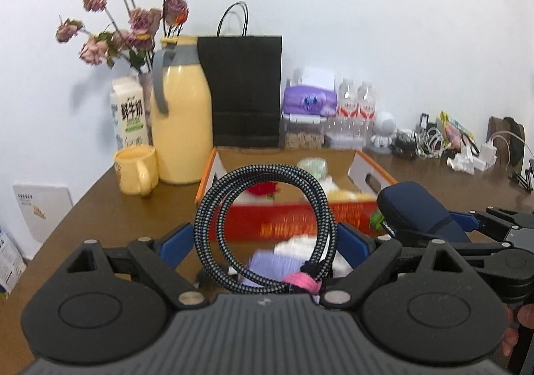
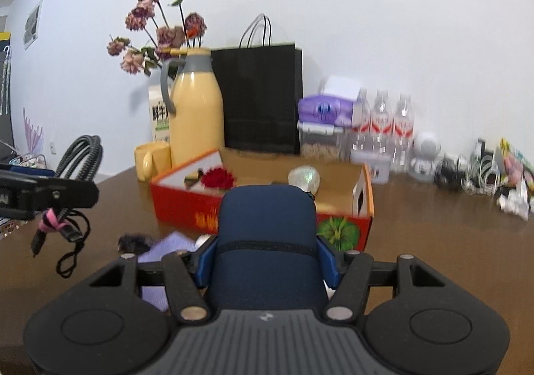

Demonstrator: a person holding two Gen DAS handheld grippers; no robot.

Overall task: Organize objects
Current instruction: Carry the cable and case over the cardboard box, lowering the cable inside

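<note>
You have a load in each hand, and both sit just short of the box (image 2: 362, 204), the open orange-and-red carton in the middle of the table (image 2: 434, 258). Your left gripper (image 1: 263, 241) has its jaws spread wide on the cable (image 1: 267, 228), a braided coil bound with a pink tie; the coil stands upright between the blue pads, pressed edge to edge, which is likely why so wide a stance serves. Your right gripper (image 2: 267, 264) has its jaws closed halfway on the case (image 2: 267, 241), a navy zipped pouch held by its flanks with the rounded end pointing at the box. Both loads are clear of the table in front of the box's near wall, so the drop into the box looks like the step in hand. Inside the box lie a red flower (image 2: 218, 178) at its left corner and a pale roll (image 2: 303, 178) toward its back. Between you and the box a purple cloth (image 2: 170, 248) and some white bits are left on the table. Behind the box, to its left, a milk carton (image 1: 128, 114) bears the large characters 鲜牛奶; the box's red front carries orange writing too blurred to read, and the small white mark on the case cannot be made out.
</note>
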